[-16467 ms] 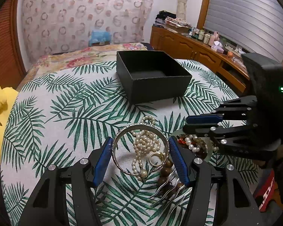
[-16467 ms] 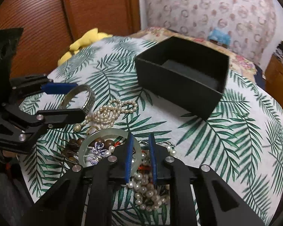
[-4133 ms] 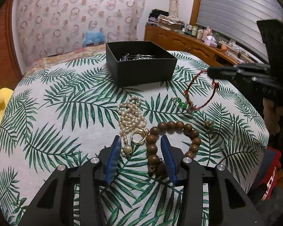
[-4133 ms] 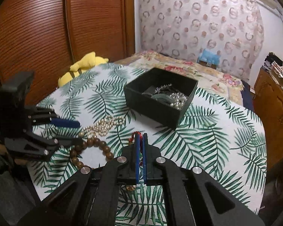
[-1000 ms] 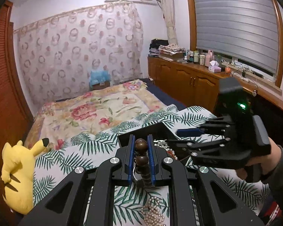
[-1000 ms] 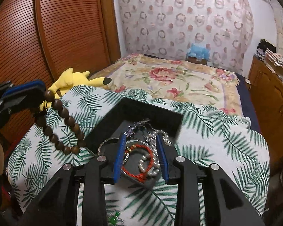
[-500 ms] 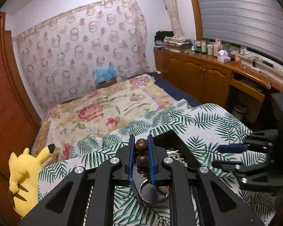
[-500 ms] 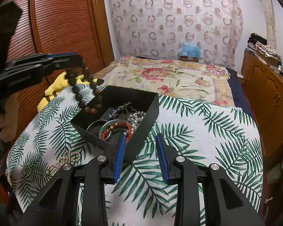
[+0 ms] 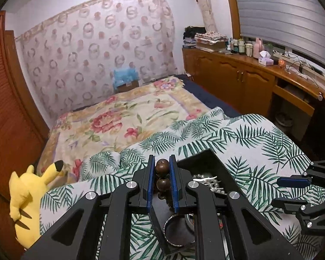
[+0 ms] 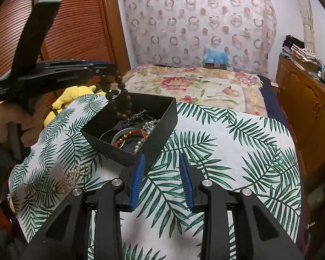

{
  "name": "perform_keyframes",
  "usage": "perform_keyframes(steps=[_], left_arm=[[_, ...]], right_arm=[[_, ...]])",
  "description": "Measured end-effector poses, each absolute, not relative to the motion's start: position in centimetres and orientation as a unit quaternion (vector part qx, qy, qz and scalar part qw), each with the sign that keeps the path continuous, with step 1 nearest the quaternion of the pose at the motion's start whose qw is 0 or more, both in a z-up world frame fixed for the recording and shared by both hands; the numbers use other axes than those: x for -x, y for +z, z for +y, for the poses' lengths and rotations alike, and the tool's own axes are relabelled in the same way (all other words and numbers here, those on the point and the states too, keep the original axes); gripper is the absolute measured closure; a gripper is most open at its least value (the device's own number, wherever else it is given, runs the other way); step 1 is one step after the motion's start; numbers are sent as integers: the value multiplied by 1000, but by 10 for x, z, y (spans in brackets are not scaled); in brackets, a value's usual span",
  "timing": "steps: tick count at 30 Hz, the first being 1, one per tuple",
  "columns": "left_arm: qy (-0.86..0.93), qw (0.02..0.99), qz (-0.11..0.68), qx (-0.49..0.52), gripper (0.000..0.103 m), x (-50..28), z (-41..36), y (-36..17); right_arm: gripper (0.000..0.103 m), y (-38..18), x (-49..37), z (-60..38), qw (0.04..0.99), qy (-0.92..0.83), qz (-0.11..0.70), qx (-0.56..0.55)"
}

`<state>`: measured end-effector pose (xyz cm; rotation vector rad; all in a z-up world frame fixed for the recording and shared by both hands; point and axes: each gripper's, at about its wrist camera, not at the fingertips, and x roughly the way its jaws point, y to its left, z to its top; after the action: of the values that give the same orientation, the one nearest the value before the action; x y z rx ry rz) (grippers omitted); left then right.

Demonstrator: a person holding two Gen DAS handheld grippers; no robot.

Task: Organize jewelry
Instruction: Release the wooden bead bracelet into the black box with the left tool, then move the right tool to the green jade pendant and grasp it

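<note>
My left gripper [image 9: 162, 169] is shut on a brown wooden bead bracelet [image 9: 162, 174]. In the right wrist view the left gripper [image 10: 110, 67] holds the bracelet [image 10: 119, 99] so that it hangs down into the far left corner of the black box [image 10: 160, 134]. The box holds bangles, a red cord bracelet [image 10: 130, 137] and pearls. A pearl necklace with a gold ring [image 10: 72, 176] lies on the palm-leaf cloth left of the box. My right gripper [image 10: 162, 179] is open and empty, low over the cloth just in front of the box.
The table wears a palm-leaf cloth [image 10: 227, 151]. A yellow plush toy [image 9: 30, 192] sits off the table's left edge. A flowered bed [image 9: 123, 121] lies beyond, with wooden cabinets [image 9: 249, 82] along the right wall and a slatted wardrobe door [image 10: 65, 32] on the left.
My left gripper has lowered the bead bracelet so its bottom hangs inside the box. My right gripper has drawn back a little from the box, still open.
</note>
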<state>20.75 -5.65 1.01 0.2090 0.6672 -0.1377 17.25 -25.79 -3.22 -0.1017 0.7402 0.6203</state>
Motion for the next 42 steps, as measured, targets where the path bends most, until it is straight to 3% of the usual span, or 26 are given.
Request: perform_keyframes(steps=[2, 8, 10, 15, 19, 35, 42], left_arm=[[-69, 938, 325, -99, 87, -204, -54, 8], [-78, 939, 324, -87, 61, -183, -45, 2], [-81, 939, 323, -81, 45, -172, -40, 0], [-85, 942, 316, -73, 25, -147, -31, -2], [-85, 942, 317, -66, 15, -128, -26, -8], [-89, 925, 366, -47, 13, -75, -5, -65], [-96, 917, 387, -28, 13, -65, 1, -81]], right_arm=[[68, -32, -171, -256, 884, 300, 356, 48], [68, -34, -163, -249, 881, 308, 356, 51], [68, -36, -160, -247, 880, 311, 357, 52], [68, -43, -156, -241, 876, 313, 363, 54], [68, -50, -150, -238, 872, 316, 369, 55], [68, -75, -116, -212, 847, 340, 393, 112], [90, -78, -101, -198, 833, 360, 399, 134]])
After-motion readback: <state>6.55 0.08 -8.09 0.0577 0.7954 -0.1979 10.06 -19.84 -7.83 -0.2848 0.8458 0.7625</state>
